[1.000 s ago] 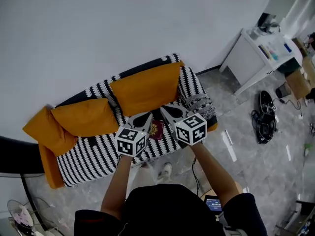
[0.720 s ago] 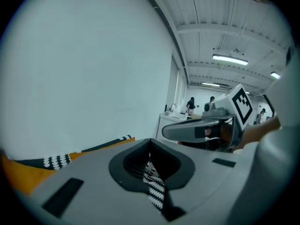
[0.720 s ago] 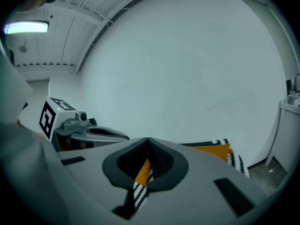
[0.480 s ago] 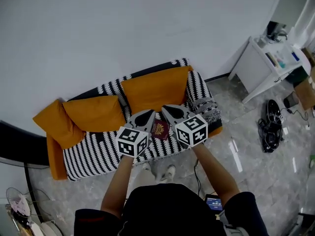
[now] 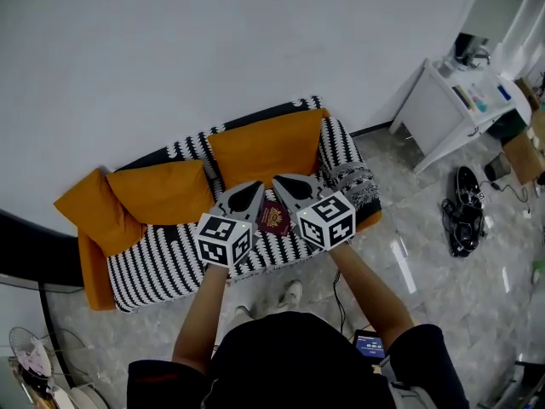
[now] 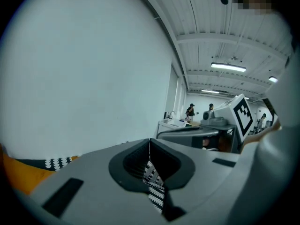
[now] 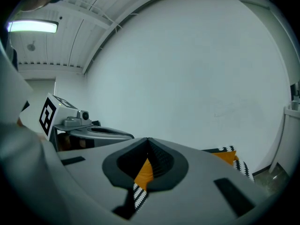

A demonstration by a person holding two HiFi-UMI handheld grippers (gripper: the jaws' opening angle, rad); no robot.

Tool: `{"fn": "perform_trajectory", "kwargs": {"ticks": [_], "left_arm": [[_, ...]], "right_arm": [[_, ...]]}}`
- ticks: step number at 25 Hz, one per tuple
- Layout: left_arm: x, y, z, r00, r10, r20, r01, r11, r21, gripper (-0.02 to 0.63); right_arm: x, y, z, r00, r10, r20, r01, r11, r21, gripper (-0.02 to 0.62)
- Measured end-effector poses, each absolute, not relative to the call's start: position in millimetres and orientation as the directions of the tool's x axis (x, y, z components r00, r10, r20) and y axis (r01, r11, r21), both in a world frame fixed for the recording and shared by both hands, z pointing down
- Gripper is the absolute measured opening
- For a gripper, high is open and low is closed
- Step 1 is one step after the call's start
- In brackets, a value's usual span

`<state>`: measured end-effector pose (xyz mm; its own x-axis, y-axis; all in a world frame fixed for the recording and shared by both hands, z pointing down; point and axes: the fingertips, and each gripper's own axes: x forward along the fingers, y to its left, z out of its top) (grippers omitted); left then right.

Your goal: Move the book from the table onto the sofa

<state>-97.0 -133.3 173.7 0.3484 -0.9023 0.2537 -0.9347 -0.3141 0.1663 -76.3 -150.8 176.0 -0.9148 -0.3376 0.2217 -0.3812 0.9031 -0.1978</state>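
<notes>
In the head view a small dark red book (image 5: 274, 217) lies flat on the seat of a sofa (image 5: 162, 262) with a black-and-white patterned cover. My left gripper (image 5: 255, 187) and right gripper (image 5: 278, 179) hover side by side above the seat, one on each side of the book. Neither touches it. In the left gripper view the left gripper (image 6: 149, 142) has its jaws together with nothing between them. The right gripper (image 7: 148, 140) looks the same in its own view: shut and empty. Both point toward the white wall behind the sofa.
Orange cushions (image 5: 264, 147) (image 5: 160, 190) lean on the sofa back, and another (image 5: 85, 220) sits at its left end. A white table (image 5: 447, 100) stands at the right, with dark shoes (image 5: 464, 210) on the grey floor. A dark curved tabletop edge (image 5: 25, 254) is at the left.
Both shut grippers have risen a little above the sofa seat. The book stays on the seat, and more of it shows between them.
</notes>
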Motion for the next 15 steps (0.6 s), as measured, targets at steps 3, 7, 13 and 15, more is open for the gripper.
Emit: {"fn": "perform_trajectory", "kwargs": {"ticks": [3,7,13,15], "left_arm": [[-109.0,-122.6,167.9,0.358,-0.903,0.24,-0.931,-0.326,0.163,0.017],[-128.6,-105.2,163.4,0.368,-0.903,0.224,-0.926,-0.333,0.177,0.017],[-159.4,-77.2,146.3,0.394,-0.904,0.167,-0.91,-0.358,0.21,0.017],[-168.8,-65.7,144.2,0.403,-0.901,0.161,-0.906,-0.368,0.209,0.017]], "right_arm": [[-89.0,-139.8,170.9,-0.913,-0.34,0.226,-0.378,0.913,-0.155,0.015],[-104.1,-122.5,166.6,-0.903,-0.366,0.224,-0.402,0.904,-0.145,0.017],[-127.7,-95.6,150.0,-0.894,-0.408,0.188,-0.436,0.888,-0.146,0.017],[-136.3,-82.7,146.3,-0.89,-0.419,0.183,-0.445,0.884,-0.14,0.017]]}}
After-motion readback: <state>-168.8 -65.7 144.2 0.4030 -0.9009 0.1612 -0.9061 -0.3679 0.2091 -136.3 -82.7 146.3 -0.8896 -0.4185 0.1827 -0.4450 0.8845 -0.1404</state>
